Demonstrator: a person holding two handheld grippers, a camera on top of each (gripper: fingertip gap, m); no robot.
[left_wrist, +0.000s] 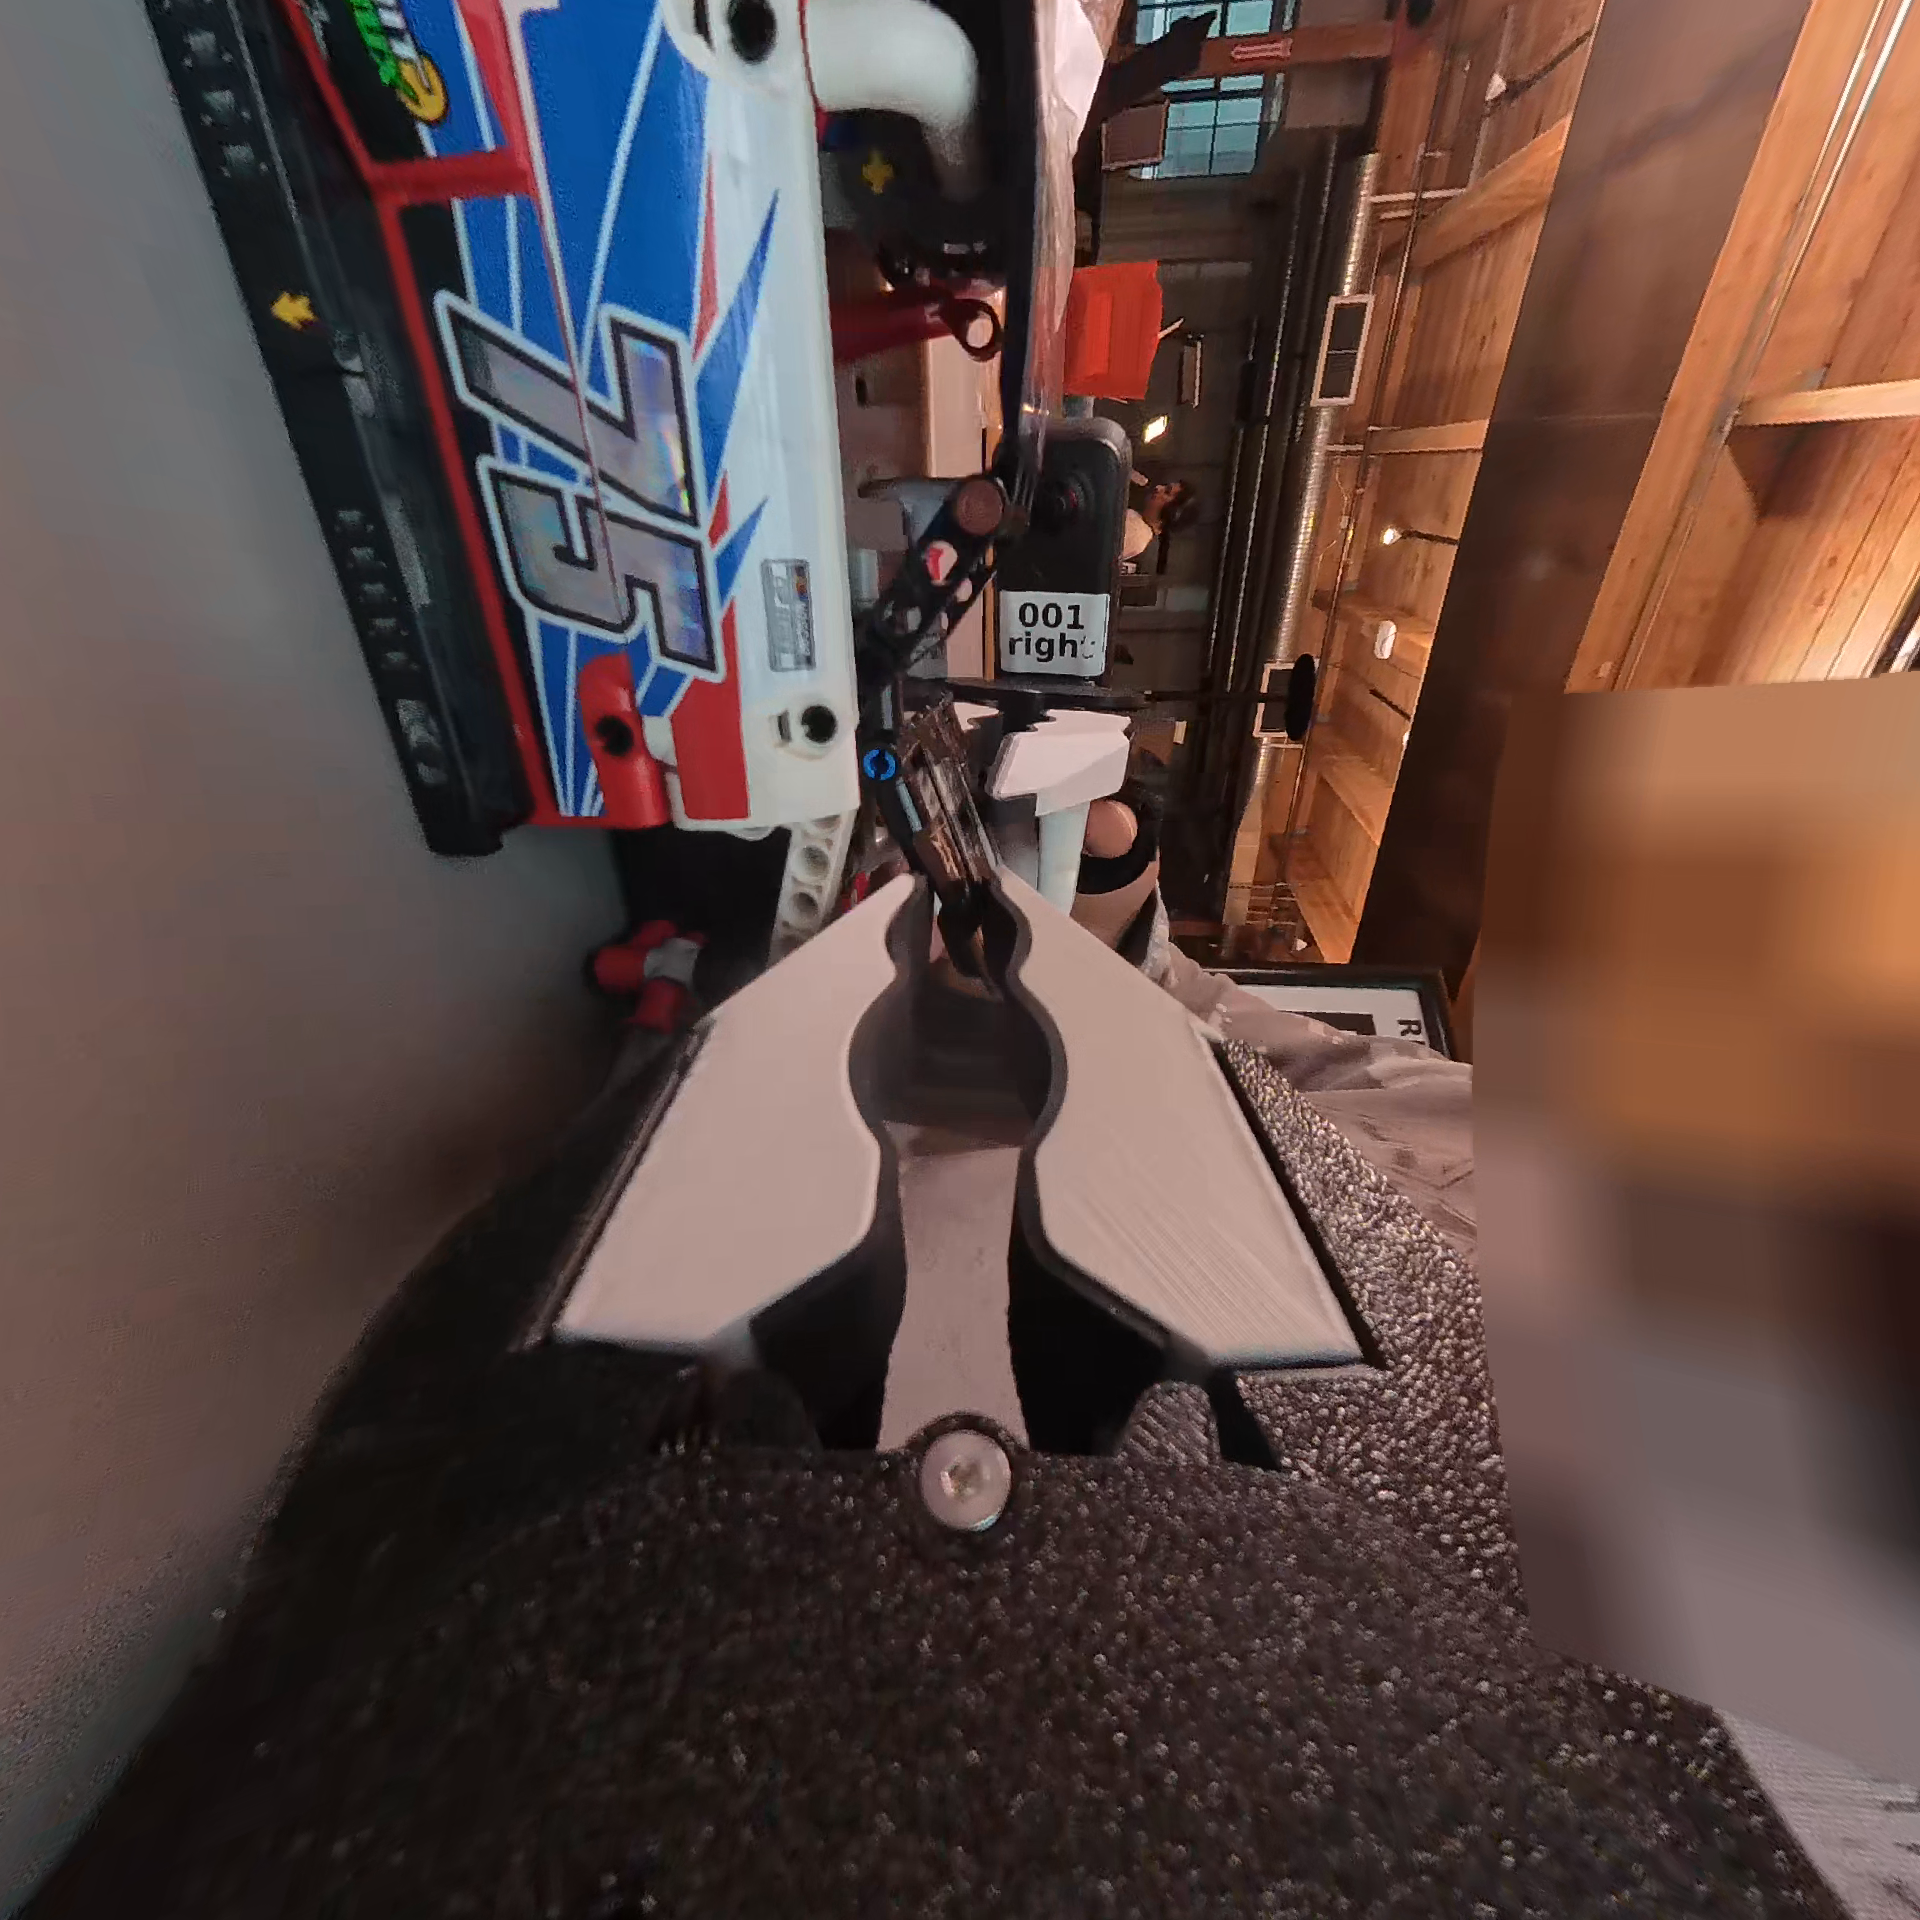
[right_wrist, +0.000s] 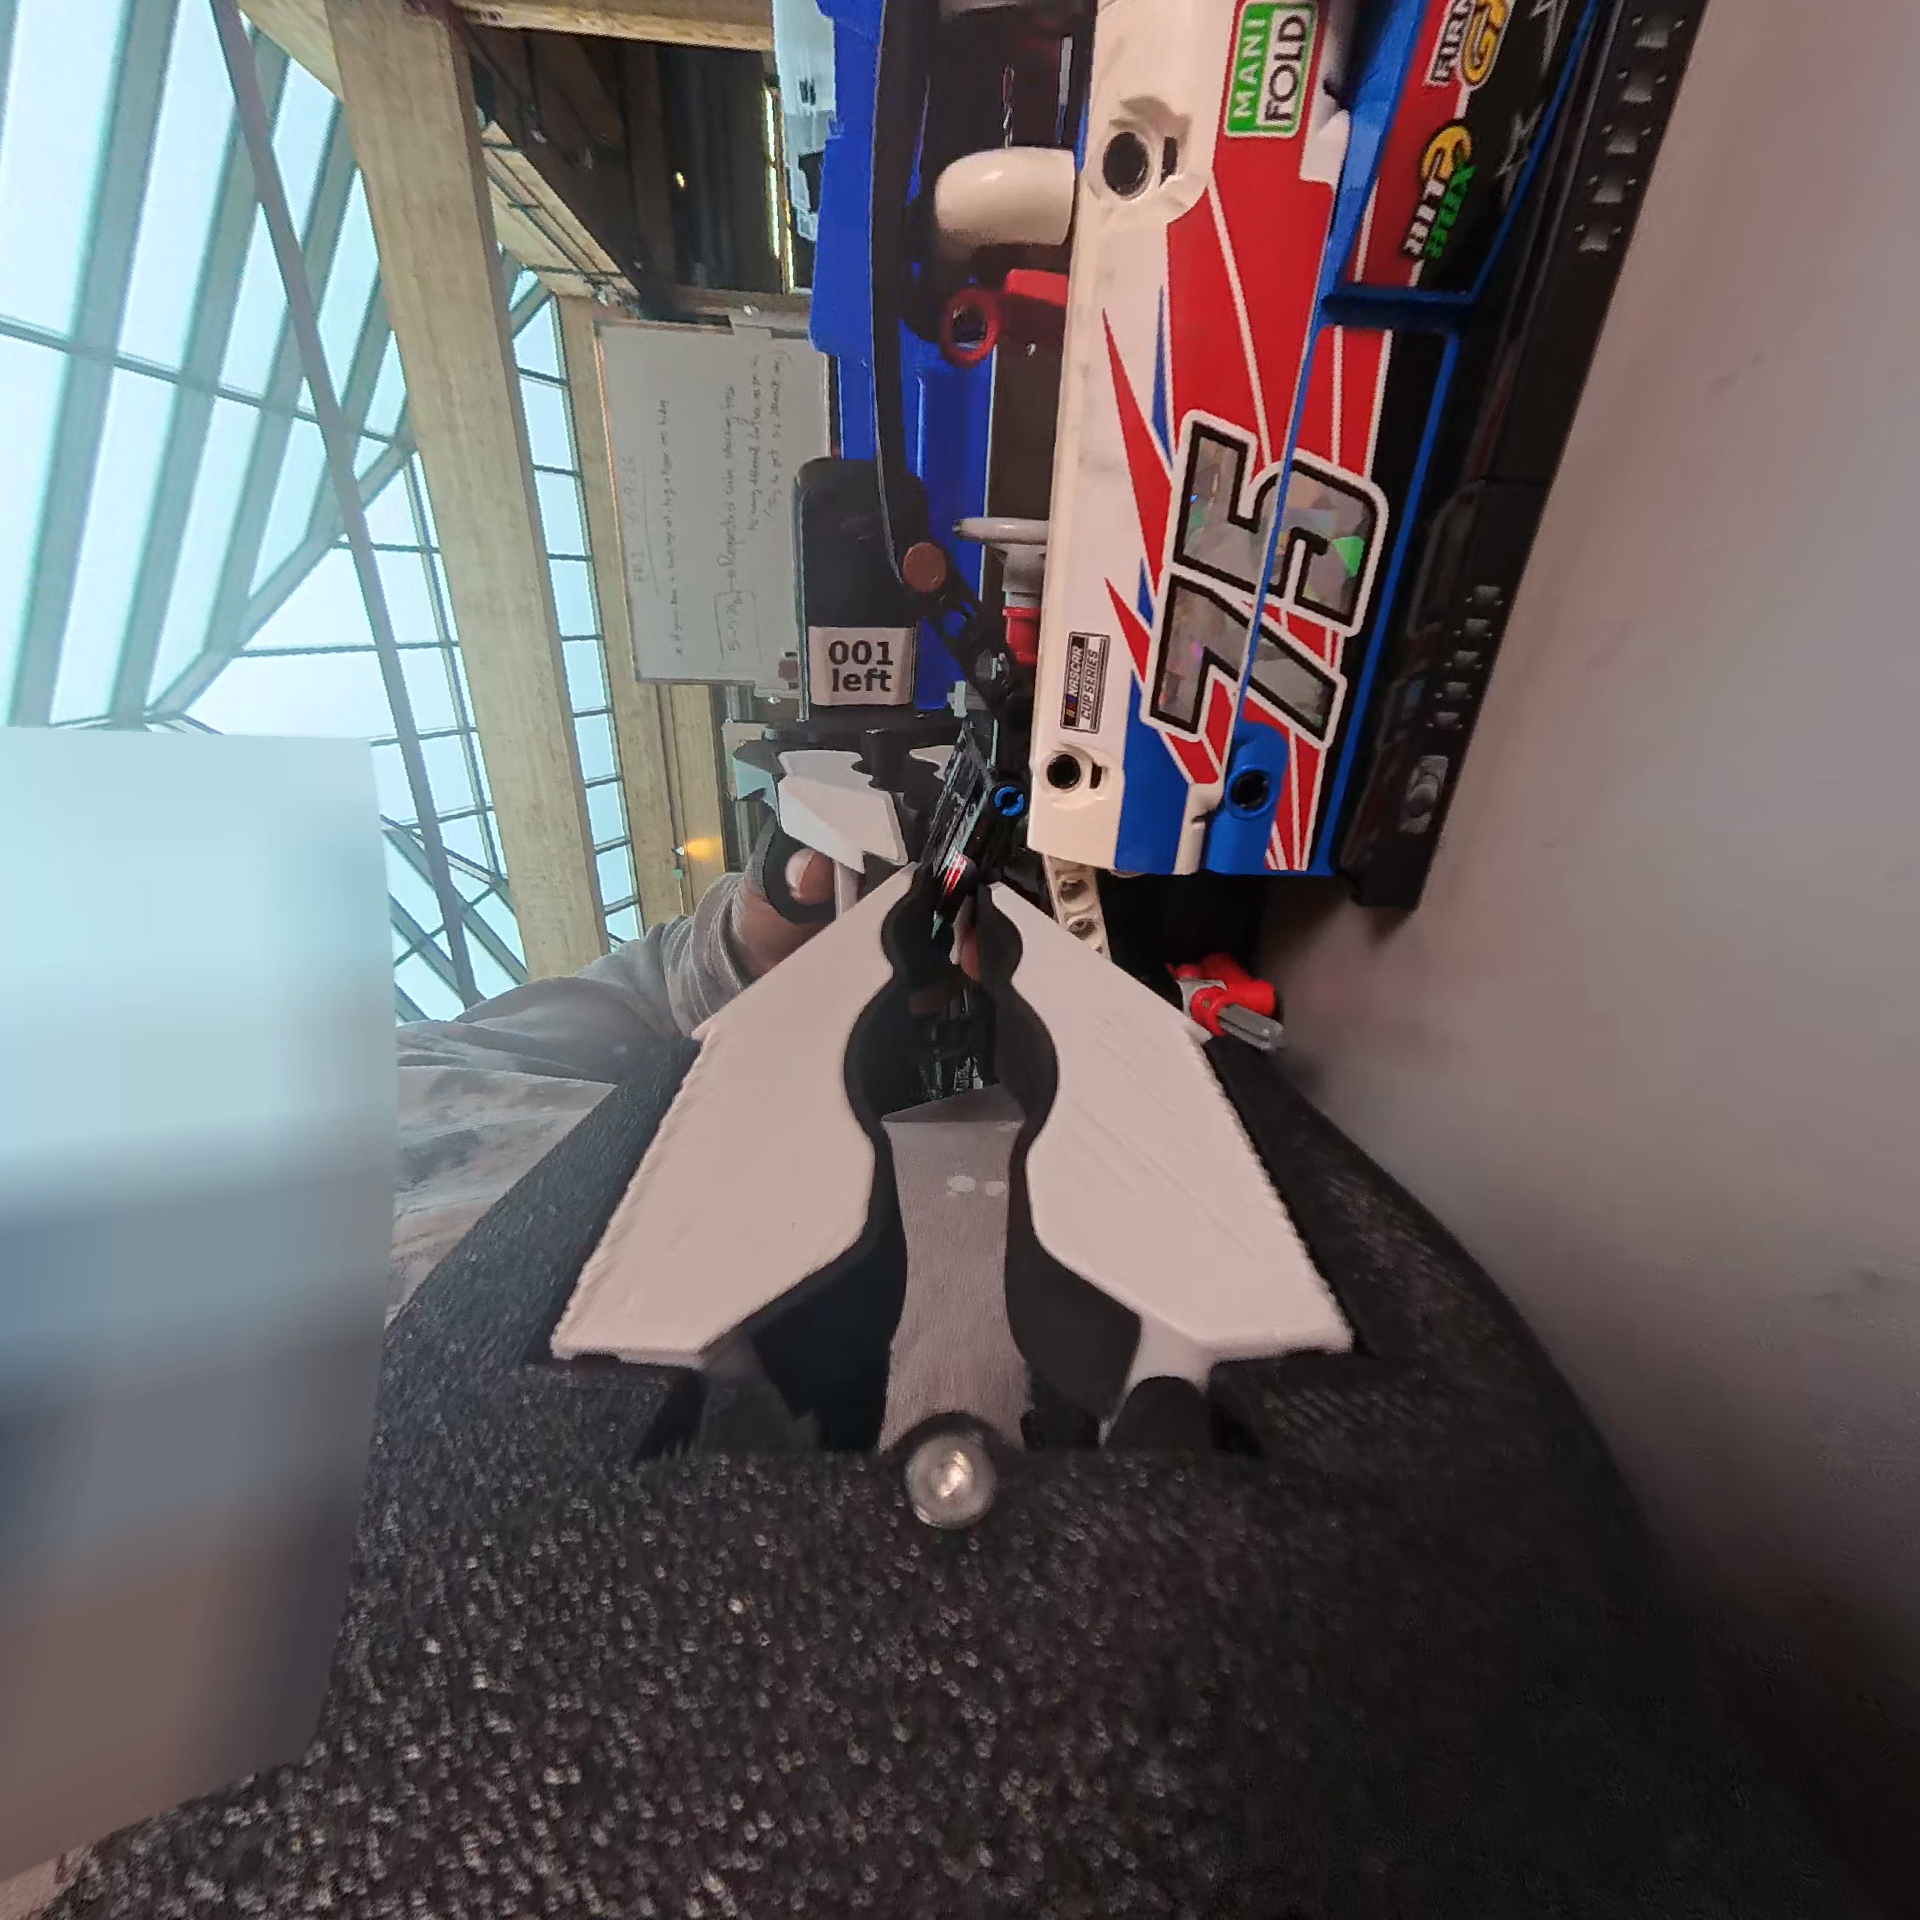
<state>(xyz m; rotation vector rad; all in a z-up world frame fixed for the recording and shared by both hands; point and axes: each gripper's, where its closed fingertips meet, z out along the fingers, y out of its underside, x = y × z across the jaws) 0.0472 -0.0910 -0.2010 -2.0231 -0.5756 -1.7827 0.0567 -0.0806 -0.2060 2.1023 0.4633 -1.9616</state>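
The left claw (left_wrist: 961, 935) and the right claw (right_wrist: 951, 925) meet tip to tip. Each is clamped on the same small black stickered piece (left_wrist: 940, 790) at the end of a brick-built race car (left_wrist: 665, 416) on the grey worktop (left_wrist: 156, 935). The car carries number and sponsor decals. A white printed label (left_wrist: 1049, 632) marks each camera. A red connector (left_wrist: 644, 966) lies nearby.

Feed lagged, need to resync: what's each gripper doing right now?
Left gripper: shut on the small black part beside the toy race car.
Right gripper: shut on the same small black part, from the opposite side.
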